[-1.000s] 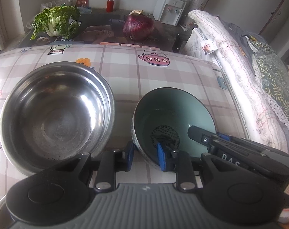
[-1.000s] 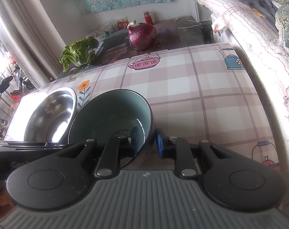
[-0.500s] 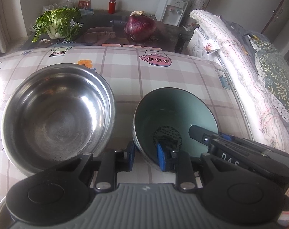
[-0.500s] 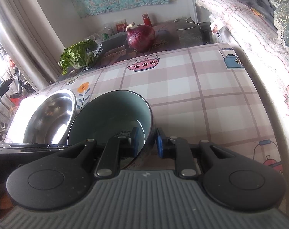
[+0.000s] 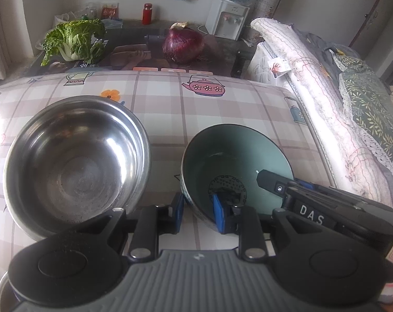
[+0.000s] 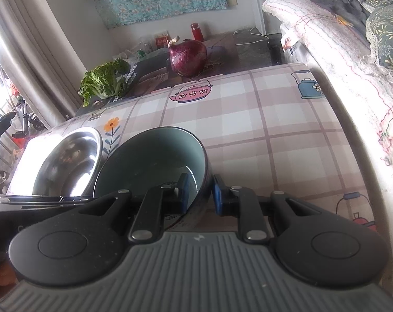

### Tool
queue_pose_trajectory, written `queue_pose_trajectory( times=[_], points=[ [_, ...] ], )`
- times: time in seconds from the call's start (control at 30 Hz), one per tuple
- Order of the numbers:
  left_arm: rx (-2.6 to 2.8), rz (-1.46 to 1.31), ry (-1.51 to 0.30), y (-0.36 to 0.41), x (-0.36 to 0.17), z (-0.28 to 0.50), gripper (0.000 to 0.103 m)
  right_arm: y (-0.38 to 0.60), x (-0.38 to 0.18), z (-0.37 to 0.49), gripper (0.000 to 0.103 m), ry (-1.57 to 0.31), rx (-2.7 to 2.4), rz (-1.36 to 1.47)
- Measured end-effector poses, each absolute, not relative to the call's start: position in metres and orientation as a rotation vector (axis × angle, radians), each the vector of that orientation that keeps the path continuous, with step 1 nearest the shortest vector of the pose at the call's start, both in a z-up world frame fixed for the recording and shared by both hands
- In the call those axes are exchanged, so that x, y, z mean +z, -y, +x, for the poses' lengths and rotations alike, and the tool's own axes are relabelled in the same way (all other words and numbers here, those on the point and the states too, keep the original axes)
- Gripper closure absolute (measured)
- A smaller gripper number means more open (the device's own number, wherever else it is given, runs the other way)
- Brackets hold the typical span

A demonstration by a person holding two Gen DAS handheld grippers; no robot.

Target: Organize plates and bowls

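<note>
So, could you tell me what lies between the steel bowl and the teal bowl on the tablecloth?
Nothing: in the left wrist view only a bare strip of checked tablecloth separates the steel bowl from the teal bowl.

Two bowls point(image 5: 74, 156) point(image 5: 238, 161), perhaps a third, one cabbage point(image 5: 74, 39)

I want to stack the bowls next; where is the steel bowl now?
In the left wrist view, the steel bowl sits on the checked tablecloth, left of the green bowl.
</note>
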State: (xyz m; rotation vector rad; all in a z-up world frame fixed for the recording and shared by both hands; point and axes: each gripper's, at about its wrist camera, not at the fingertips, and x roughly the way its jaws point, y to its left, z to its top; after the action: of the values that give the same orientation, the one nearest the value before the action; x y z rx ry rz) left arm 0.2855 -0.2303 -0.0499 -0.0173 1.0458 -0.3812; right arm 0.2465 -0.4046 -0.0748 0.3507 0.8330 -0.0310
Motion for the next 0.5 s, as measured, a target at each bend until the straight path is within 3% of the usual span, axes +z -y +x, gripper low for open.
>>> queue_pose_trajectory(
  times=[0.5],
  points=[
    [-0.393, -0.025, -0.994, 0.226, -0.032, 0.281, 0.078, 0.404, -0.058, 0.243, 0.085, -0.798, -0.039, 0.345]
  ],
)
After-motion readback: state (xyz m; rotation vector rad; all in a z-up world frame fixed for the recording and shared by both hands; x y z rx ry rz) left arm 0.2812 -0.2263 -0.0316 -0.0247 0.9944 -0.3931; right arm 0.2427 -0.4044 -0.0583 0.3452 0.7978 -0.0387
